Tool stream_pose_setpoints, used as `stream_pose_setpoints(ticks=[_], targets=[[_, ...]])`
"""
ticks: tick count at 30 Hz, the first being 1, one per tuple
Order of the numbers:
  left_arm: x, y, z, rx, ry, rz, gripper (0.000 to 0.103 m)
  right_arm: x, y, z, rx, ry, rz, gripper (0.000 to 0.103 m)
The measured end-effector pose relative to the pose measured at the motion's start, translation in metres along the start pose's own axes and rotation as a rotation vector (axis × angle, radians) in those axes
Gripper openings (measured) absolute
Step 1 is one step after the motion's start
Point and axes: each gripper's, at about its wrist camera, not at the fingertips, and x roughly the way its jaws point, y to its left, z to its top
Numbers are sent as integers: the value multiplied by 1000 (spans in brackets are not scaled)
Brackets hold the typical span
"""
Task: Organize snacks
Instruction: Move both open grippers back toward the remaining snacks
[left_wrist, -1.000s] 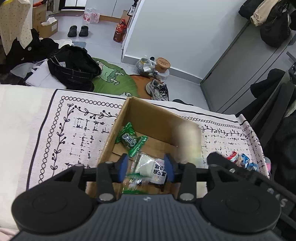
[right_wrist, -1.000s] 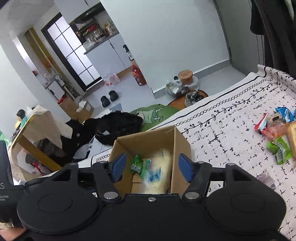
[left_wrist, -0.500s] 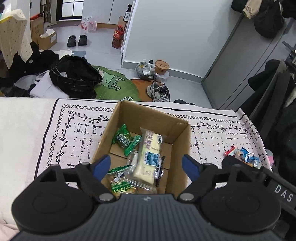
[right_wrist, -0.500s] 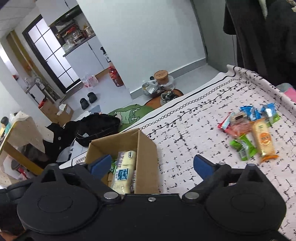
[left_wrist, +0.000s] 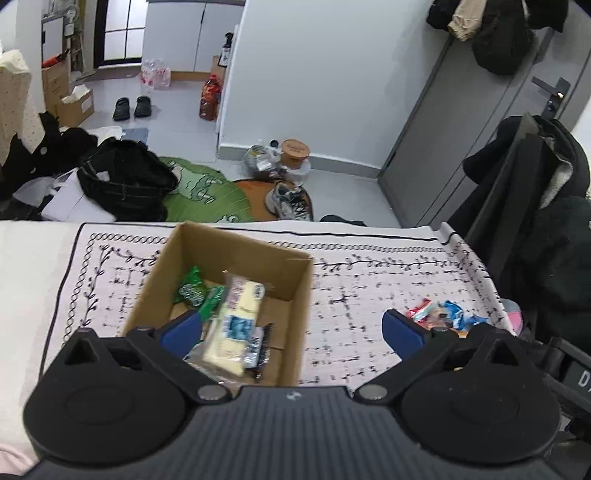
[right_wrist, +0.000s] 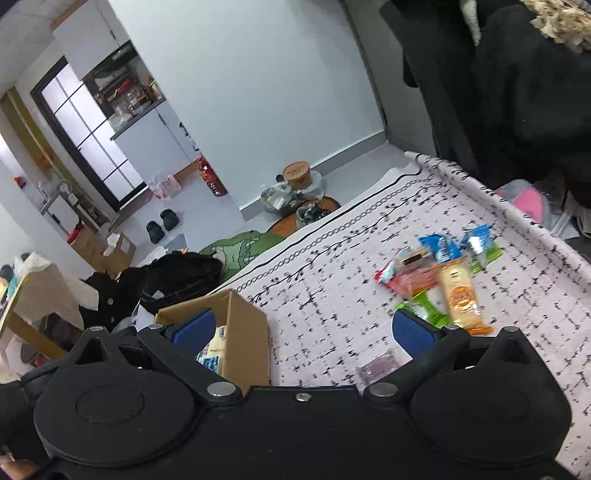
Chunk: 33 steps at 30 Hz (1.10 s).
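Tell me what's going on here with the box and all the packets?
A person holding a gripper in each hand is sorting snacks into a cardboard box on a patterned cloth. The box already holds a pale yellow packet and green packets. The left gripper and the right gripper are opening, with nothing between the jaws. A pile of loose snacks, including an orange packet, lies on the cloth to the right, not yet boxed.

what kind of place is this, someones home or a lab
Most likely a lived-in home, a small flat. A pair of black slippers sits on the grey tiled floor, dark coats hang by the grey door, and the brown cardboard box of snacks rests on a patterned white cloth.
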Motion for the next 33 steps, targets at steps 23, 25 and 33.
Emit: stream_pose_setpoints(ticks=[23, 25, 33], targets=[[18, -92, -18, 98, 28, -7, 103, -27, -106, 21, 180, -12, -112, 103], [20, -99, -20, 101, 38, -10, 103, -28, -117, 21, 209, -12, -123, 103], [36, -124, -30, 101, 83, -24, 102, -27, -154, 24, 312, 1, -144, 103]])
